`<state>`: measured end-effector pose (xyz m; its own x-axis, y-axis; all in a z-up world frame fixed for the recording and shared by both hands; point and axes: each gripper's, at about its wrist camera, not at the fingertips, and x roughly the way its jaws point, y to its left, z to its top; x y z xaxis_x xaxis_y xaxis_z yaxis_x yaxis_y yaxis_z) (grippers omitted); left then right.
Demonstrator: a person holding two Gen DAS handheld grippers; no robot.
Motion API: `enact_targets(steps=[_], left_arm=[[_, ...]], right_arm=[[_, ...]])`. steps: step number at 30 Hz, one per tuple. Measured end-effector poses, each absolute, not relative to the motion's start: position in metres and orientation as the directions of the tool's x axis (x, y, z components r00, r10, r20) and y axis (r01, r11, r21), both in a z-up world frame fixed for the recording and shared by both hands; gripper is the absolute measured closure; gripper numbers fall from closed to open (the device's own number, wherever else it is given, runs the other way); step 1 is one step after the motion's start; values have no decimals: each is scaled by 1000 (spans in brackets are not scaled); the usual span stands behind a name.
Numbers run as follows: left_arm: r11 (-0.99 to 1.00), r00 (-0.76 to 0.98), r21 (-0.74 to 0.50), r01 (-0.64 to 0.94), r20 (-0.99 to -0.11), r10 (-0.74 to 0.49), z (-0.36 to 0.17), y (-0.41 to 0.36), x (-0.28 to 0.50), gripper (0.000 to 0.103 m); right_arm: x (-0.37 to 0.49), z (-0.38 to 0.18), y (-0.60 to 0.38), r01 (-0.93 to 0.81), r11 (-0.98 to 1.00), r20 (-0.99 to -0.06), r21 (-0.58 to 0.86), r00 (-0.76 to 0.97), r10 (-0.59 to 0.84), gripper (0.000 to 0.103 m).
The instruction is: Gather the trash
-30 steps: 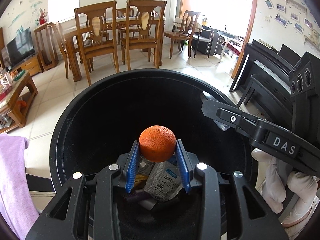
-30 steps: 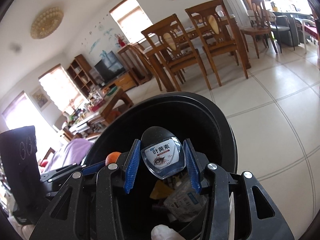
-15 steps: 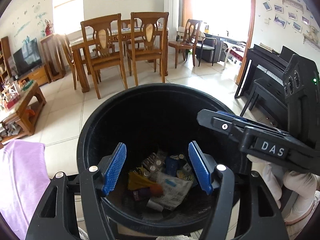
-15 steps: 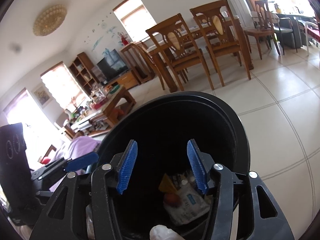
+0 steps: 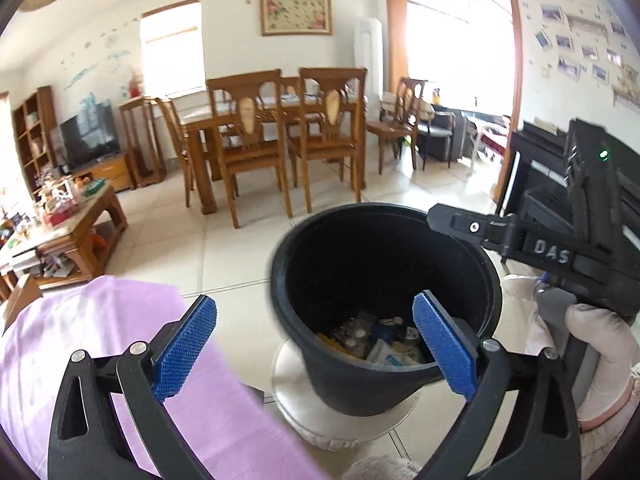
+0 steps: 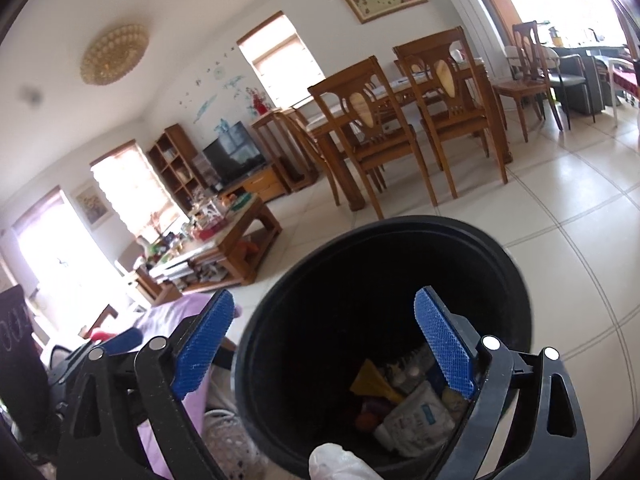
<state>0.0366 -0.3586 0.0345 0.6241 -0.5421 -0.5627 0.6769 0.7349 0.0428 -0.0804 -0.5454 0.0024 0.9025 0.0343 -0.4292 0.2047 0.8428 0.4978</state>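
Both grippers, left (image 5: 314,350) and right (image 6: 324,346), hang empty with jaws apart above the bin (image 5: 472,258), rim upward to receive dropped trash (image 6: 404,400).

Left gripper (image 5: 314,346): spread wide and empty, blue pads (image 5: 184,347) far apart, poised above the near-left rim of the black bin (image 5: 280,280), right pad over the opening. Right gripper (image 6: 324,350): likewise spread wide, nothing between its fingers, left pad outside the bin's left wall, right pad over its inside. Held in a white-gloved hand (image 5: 600,356) on the bin's right.
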Motion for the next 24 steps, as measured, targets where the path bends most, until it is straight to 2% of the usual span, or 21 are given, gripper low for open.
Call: enact_targets(steps=[7, 15, 19, 24], left_arm=[[877, 739, 21, 480, -549, -391, 40, -247, 51, 5], [991, 860, 18, 133, -500, -106, 45, -96, 49, 5], [999, 873, 35, -35, -485, 48, 42, -34, 44, 5], [993, 881, 11, -117, -461, 109, 38, 25, 31, 5]], right_arm=[[-43, 22, -445, 117, 898, -438, 425, 894, 91, 5], [-2, 45, -282, -111, 941, -412, 321, 878, 244, 5], [5, 50, -209, -183, 950, -394, 255, 877, 274, 5], [-1, 50, -146, -213, 962, -347, 170, 901, 261, 5]])
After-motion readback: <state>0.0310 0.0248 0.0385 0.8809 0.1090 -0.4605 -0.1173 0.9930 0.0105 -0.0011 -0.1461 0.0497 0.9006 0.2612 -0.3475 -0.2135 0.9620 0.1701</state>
